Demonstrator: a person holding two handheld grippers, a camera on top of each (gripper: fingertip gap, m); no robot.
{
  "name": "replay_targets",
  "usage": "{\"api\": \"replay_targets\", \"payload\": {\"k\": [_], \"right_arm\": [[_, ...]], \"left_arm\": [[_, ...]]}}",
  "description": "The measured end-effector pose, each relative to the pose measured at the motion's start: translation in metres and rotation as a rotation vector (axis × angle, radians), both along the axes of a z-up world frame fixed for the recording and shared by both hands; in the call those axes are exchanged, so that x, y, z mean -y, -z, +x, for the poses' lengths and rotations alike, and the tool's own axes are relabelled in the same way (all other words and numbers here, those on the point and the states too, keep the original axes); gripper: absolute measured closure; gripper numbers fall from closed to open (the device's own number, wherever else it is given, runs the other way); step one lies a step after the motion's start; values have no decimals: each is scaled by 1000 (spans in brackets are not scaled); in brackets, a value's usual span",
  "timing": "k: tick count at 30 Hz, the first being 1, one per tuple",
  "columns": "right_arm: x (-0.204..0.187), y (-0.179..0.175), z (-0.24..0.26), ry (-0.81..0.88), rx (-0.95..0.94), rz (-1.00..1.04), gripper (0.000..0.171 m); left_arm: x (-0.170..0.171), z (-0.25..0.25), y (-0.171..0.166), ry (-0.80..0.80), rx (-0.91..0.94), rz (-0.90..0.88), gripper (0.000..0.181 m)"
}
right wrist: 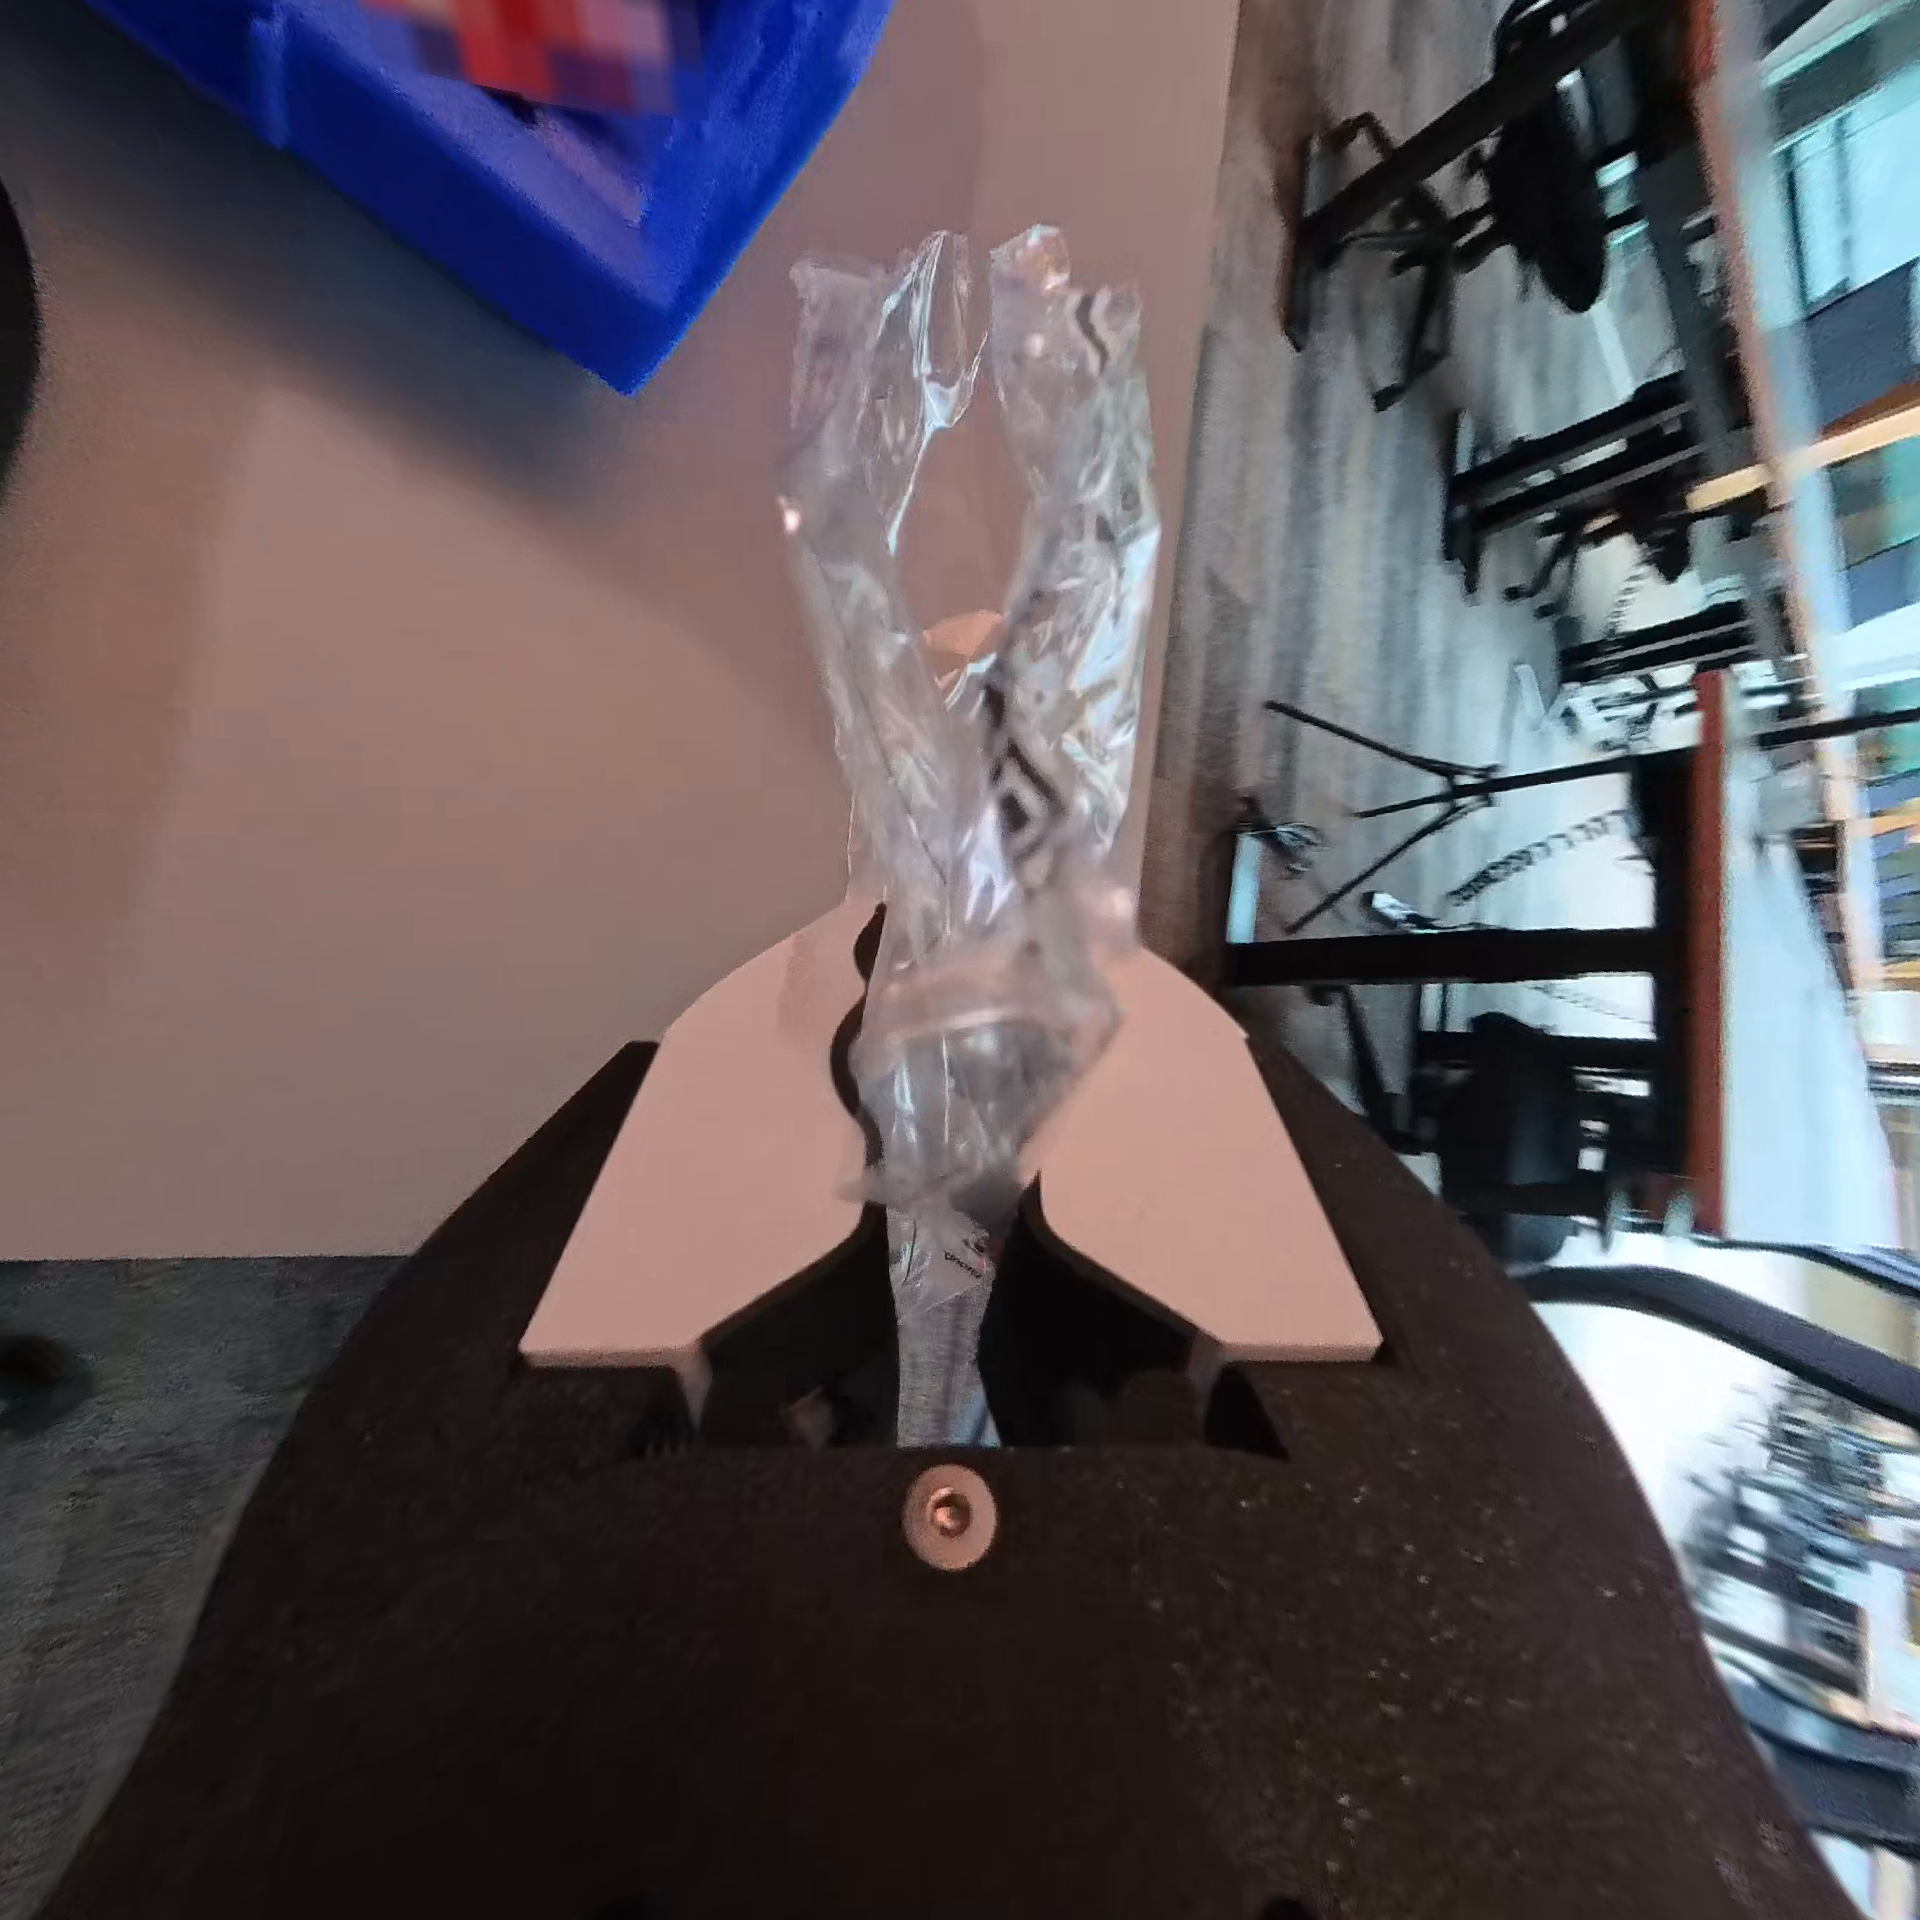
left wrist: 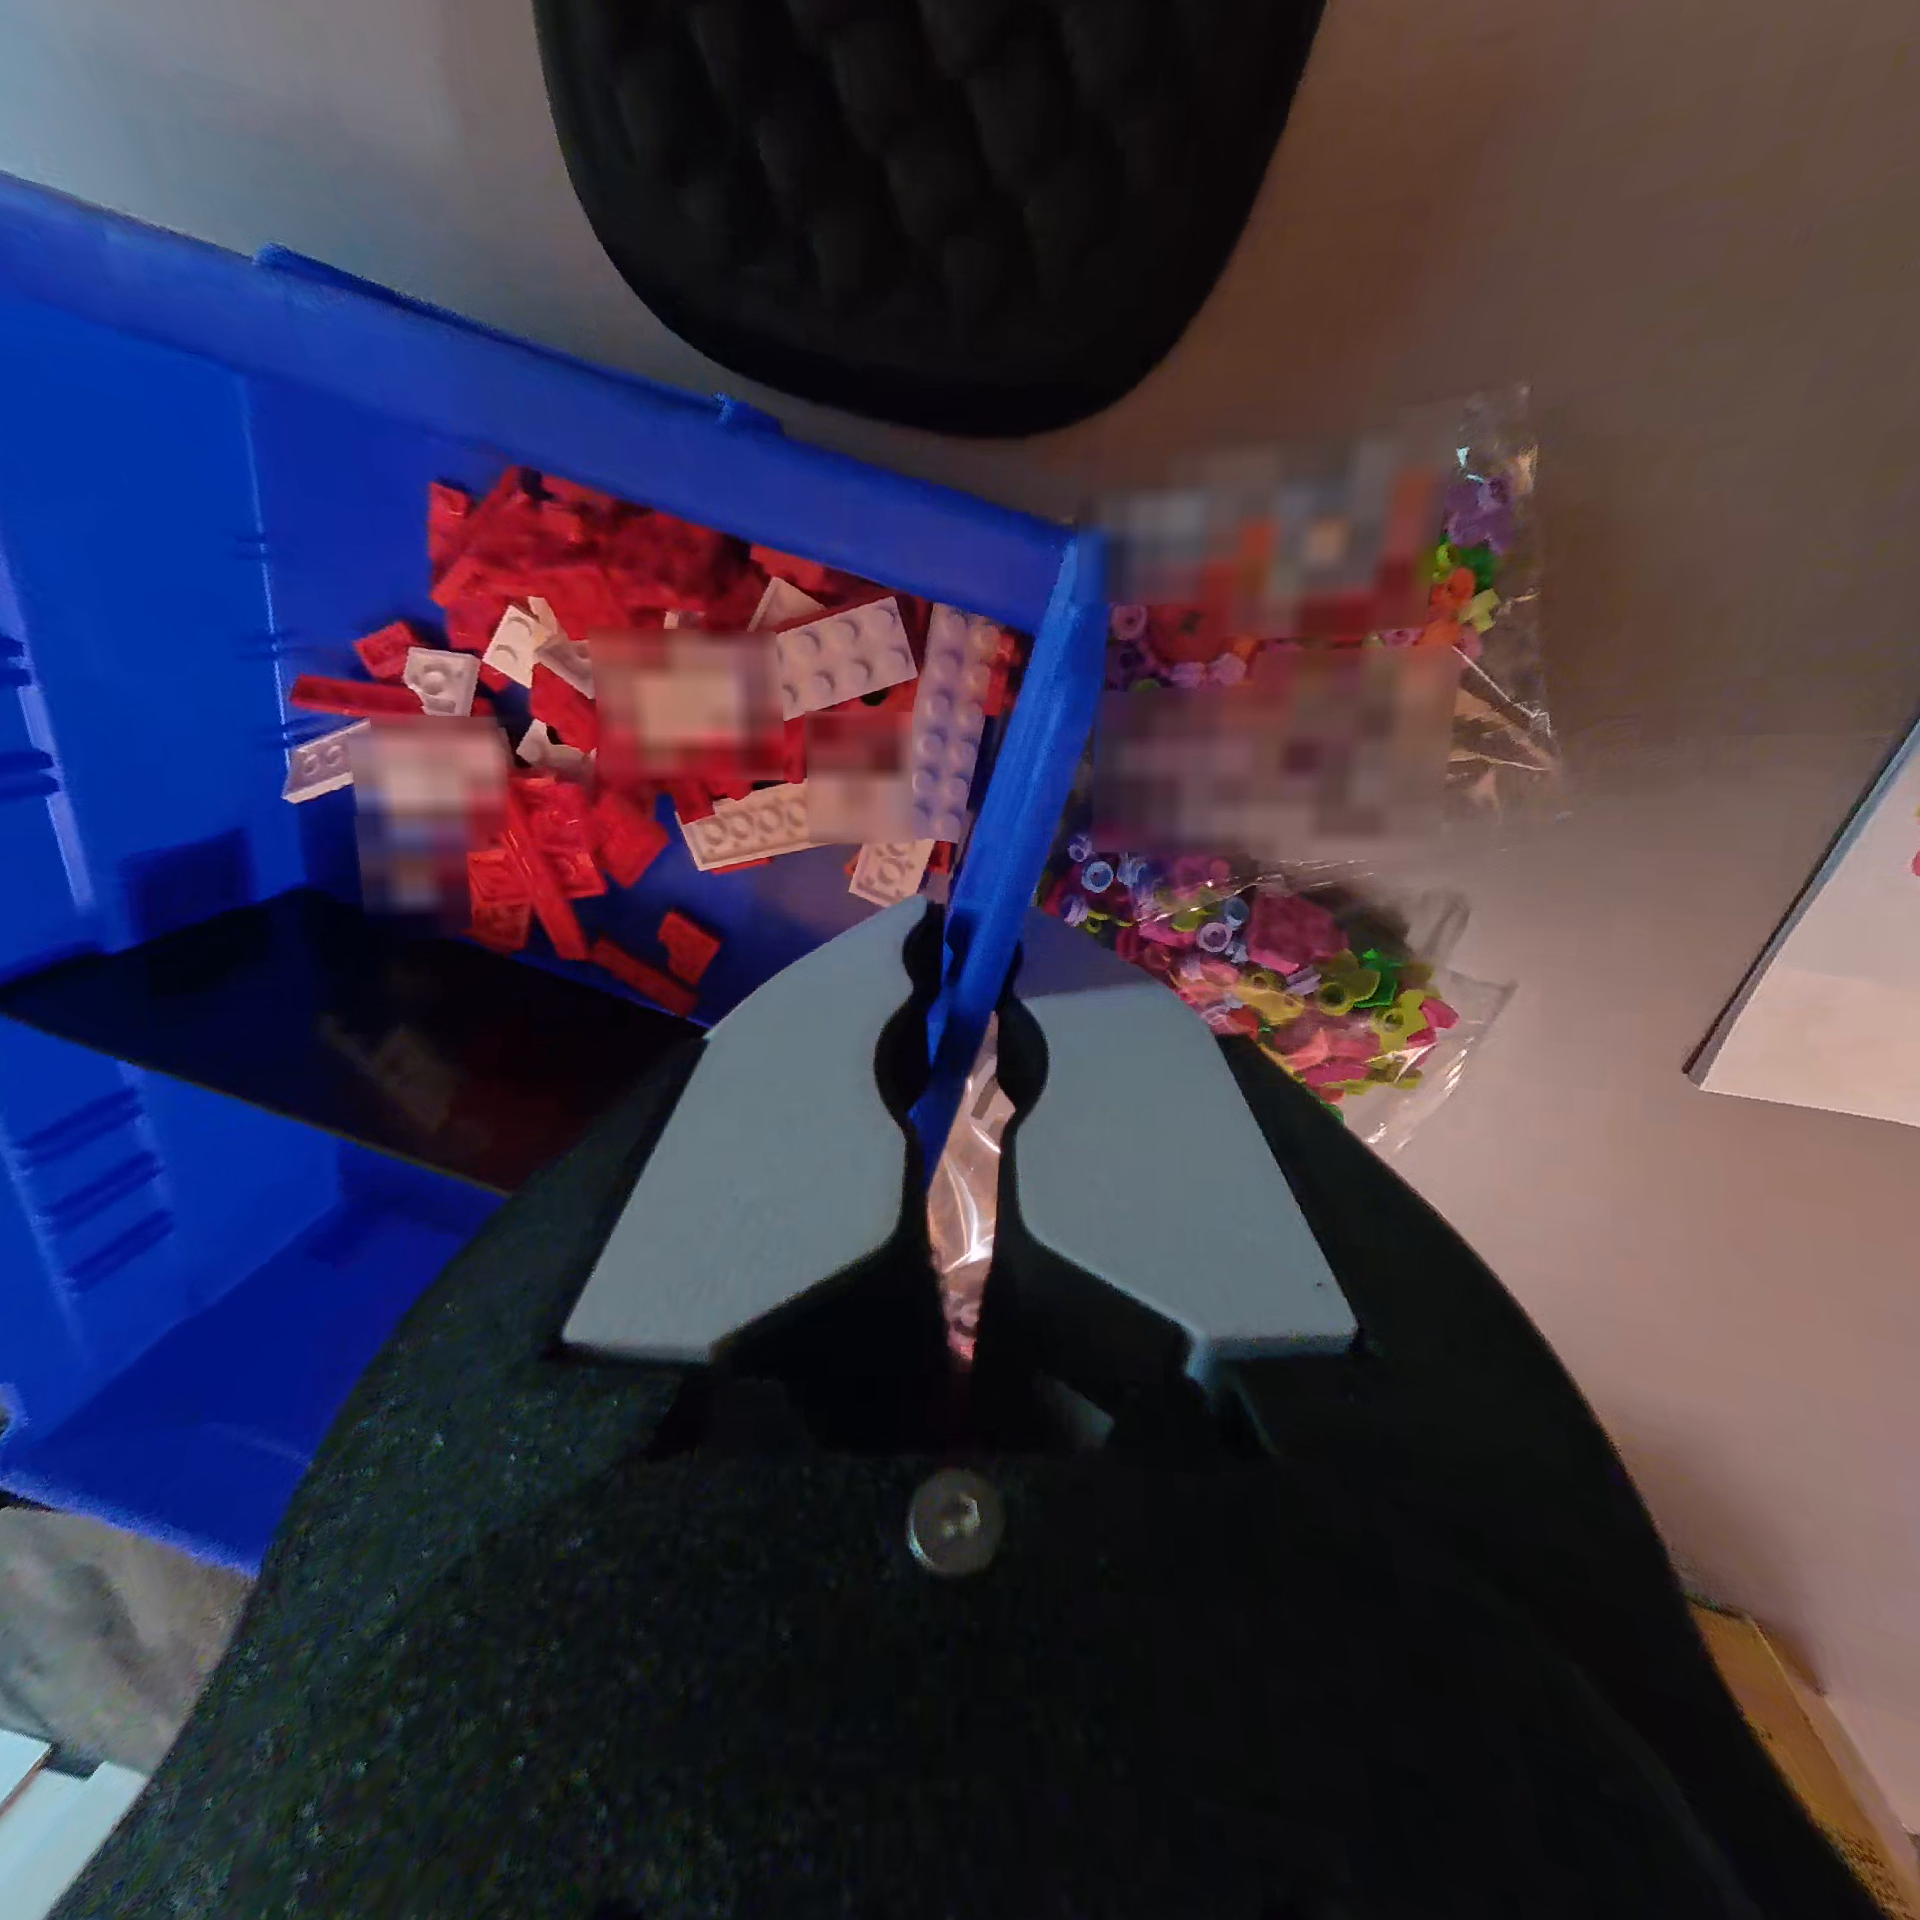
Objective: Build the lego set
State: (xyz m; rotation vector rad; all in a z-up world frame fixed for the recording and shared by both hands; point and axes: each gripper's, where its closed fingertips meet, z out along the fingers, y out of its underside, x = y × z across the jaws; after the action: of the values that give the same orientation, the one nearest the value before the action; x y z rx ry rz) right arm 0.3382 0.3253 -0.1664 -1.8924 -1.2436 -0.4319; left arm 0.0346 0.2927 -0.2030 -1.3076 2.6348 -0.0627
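A blue plastic bin [left wrist: 623, 436] holds a heap of red and white lego bricks [left wrist: 582, 831] and a black plate on its floor. My left gripper [left wrist: 966, 935] is shut on the bin's right wall, which runs up between the grey fingers [left wrist: 790, 1122]. Clear bags of small pink, green and purple pieces [left wrist: 1299, 987] lie on the table just right of the bin. My right gripper [right wrist: 987, 935] is shut on an empty, crumpled clear plastic bag [right wrist: 966, 571] and holds it above the white table [right wrist: 416, 727]. The bin's corner [right wrist: 644, 260] is at that view's top left.
A black padded object [left wrist: 914, 208] lies on the table beyond the bin. A white booklet [left wrist: 1829, 987] lies at the right edge. In the right wrist view the table edge [right wrist: 1195, 623] gives way to a floor with black chairs and stands [right wrist: 1507, 260]. The grippers' ends are close to 30 cm from one another.
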Motion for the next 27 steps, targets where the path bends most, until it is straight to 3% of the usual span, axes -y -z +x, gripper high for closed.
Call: {"api": "replay_targets", "payload": {"k": [7,14,20,24,27], "right_arm": [[5,38,-1,43,199,-11,140],[19,55,-48,-61,-24,-205,118],[51,50,-79,-186,-245,-388,84],[69,24,-102,-297,-515,-500,84],[60,8,-87,-326,-540,-447,88]], "left_arm": [[-10,-1,4,32,-56,-17,176],[-21,5,-1,11,-50,-25,177],[-21,9,1,12,-8,0,177],[-20,10,8,19,-21,22,177],[-20,11,8,31,-18,30,177]]}}
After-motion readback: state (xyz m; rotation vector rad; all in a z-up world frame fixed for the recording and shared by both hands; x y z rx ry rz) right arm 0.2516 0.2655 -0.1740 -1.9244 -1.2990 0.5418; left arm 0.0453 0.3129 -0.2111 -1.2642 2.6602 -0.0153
